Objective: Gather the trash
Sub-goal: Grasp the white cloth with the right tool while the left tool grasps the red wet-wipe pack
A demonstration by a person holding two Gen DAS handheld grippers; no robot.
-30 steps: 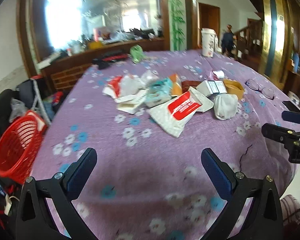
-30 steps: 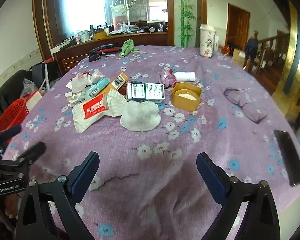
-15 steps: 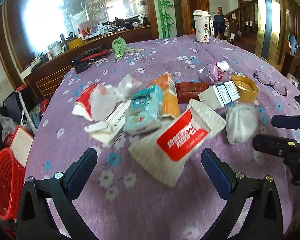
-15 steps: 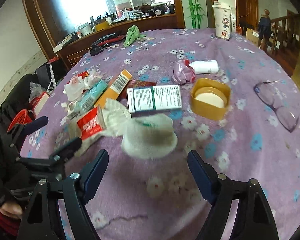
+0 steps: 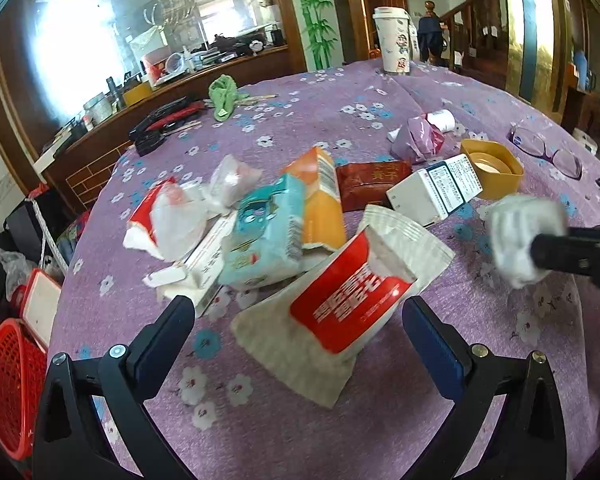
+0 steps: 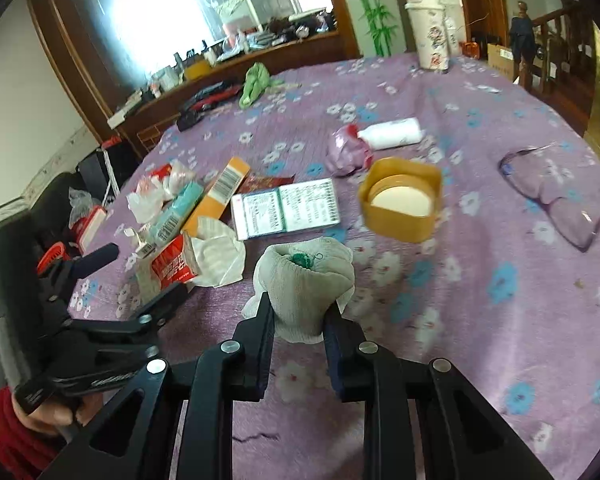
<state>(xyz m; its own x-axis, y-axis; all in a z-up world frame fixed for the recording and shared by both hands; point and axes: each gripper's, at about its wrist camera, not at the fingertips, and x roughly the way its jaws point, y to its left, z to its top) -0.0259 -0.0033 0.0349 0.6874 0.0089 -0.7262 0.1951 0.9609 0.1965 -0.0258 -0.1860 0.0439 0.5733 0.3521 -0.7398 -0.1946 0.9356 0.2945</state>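
Tissue wad (image 6: pixel 306 286) pinched in right gripper (image 6: pixel 300 320).

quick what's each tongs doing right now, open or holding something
Left tongs: open, holding nothing, over the red-and-white pouch.
Right tongs: have just been closing, now shut on the white wad.
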